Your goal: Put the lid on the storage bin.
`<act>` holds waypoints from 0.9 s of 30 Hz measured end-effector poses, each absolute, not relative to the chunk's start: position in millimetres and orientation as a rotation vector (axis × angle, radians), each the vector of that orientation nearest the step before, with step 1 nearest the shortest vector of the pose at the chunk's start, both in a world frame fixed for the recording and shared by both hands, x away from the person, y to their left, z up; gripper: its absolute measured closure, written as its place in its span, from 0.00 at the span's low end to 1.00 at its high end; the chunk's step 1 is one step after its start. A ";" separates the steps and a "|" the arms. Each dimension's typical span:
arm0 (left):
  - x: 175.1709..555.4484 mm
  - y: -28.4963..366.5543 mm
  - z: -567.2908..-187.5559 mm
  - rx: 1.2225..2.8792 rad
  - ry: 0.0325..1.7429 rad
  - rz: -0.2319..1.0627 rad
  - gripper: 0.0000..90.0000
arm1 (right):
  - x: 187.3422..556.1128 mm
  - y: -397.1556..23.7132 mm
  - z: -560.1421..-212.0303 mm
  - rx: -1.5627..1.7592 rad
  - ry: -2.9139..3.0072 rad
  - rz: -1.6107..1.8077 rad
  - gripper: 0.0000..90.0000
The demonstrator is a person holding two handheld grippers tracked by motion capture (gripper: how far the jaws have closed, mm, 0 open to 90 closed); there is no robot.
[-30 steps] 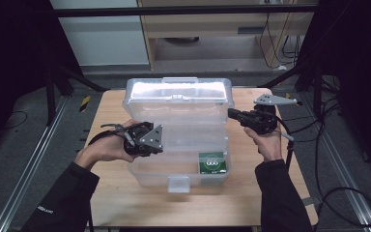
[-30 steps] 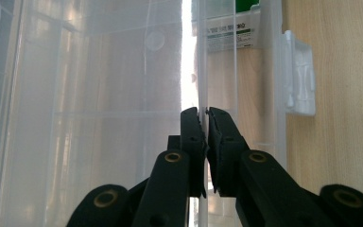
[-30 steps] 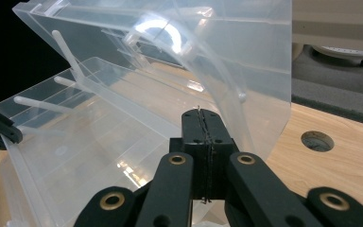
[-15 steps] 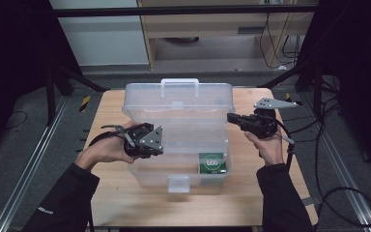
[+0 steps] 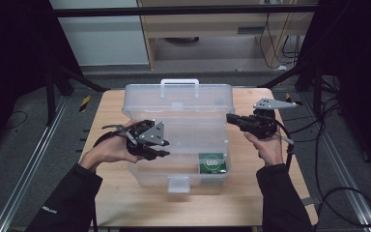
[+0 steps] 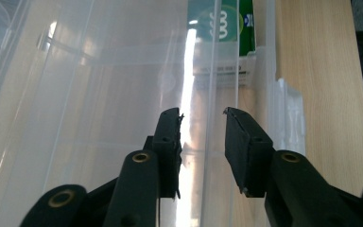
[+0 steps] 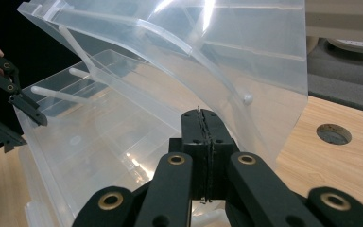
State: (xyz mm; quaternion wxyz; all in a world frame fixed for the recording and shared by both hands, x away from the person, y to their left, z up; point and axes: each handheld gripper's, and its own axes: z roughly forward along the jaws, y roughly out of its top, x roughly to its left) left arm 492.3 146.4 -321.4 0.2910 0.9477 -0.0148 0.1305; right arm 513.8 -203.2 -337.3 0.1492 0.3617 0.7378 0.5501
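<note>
While lid (image 5: 178,104) stands raised, left gripper (image 6: 203,137) gapes; right gripper (image 7: 203,137) closed.

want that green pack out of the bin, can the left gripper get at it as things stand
Probably yes. The bin lid is raised, so the top is open, and the left gripper, jaws apart, already sits at the bin's left wall. The green pack lies in the near right corner with nothing else visible between them.

Clear plastic box (image 5: 178,121) w/ white-ish handle (image 5: 179,85); green packet (image 5: 212,162), white print, at 5 o'clock inside. Pale wood table (image 5: 265,193). Both grippers black w/ brass rivets.
</note>
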 end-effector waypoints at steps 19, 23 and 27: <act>485.0 133.7 -328.5 2.303 0.110 0.274 0.52 | 511.9 -203.9 -337.6 1.043 2.128 1.583 1.00; 485.3 133.7 -333.9 2.256 0.159 0.252 0.49 | 511.9 -204.2 -337.9 1.045 2.133 1.582 1.00; 485.6 135.7 -336.3 2.211 0.201 0.252 0.49 | 511.8 -204.5 -338.0 1.046 2.135 1.583 1.00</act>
